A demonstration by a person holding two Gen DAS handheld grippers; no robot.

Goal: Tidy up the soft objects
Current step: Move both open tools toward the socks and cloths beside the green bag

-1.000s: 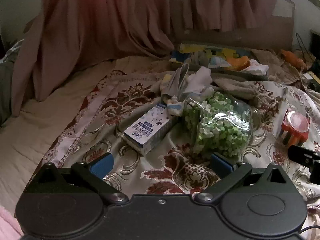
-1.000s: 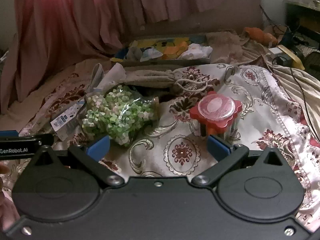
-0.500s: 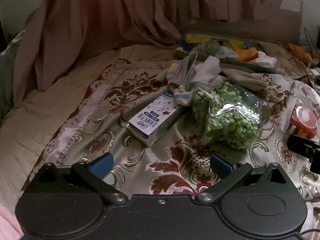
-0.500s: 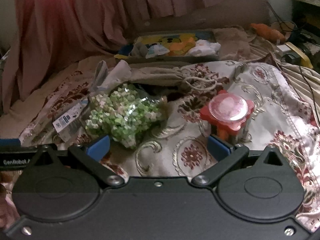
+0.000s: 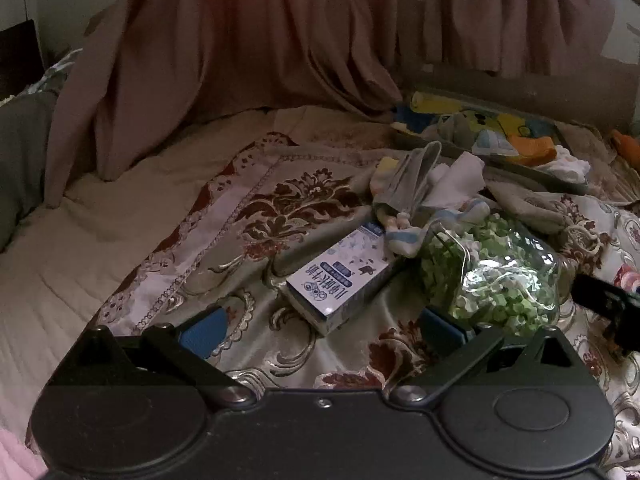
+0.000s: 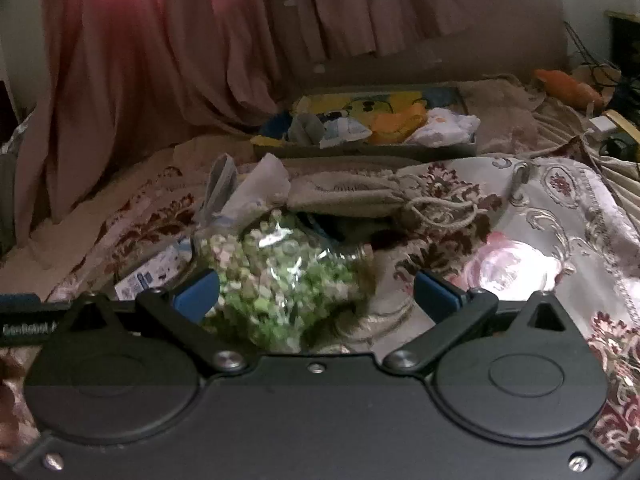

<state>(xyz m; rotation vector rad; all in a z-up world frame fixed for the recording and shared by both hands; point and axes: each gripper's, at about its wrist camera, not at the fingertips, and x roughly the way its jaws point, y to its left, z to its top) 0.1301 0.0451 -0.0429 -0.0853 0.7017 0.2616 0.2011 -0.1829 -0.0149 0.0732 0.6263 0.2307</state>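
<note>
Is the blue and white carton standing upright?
No, the carton lies flat on its side on the patterned bedspread.

The right wrist view is smearing with motion, so the jar of green and white pieces (image 6: 276,280) is reading as a soft blur and its lower end is disappearing behind the right gripper's (image 6: 316,294) body. The red-lidded container (image 6: 516,268) is glaring out to a pale patch there; in the left wrist view it is peeking out only as a sliver behind a black gripper finger. The blue-and-white carton's (image 5: 340,276) print is staying too small to read. The tray of folded cloths (image 5: 496,136) is lying too dim to sort.
</note>
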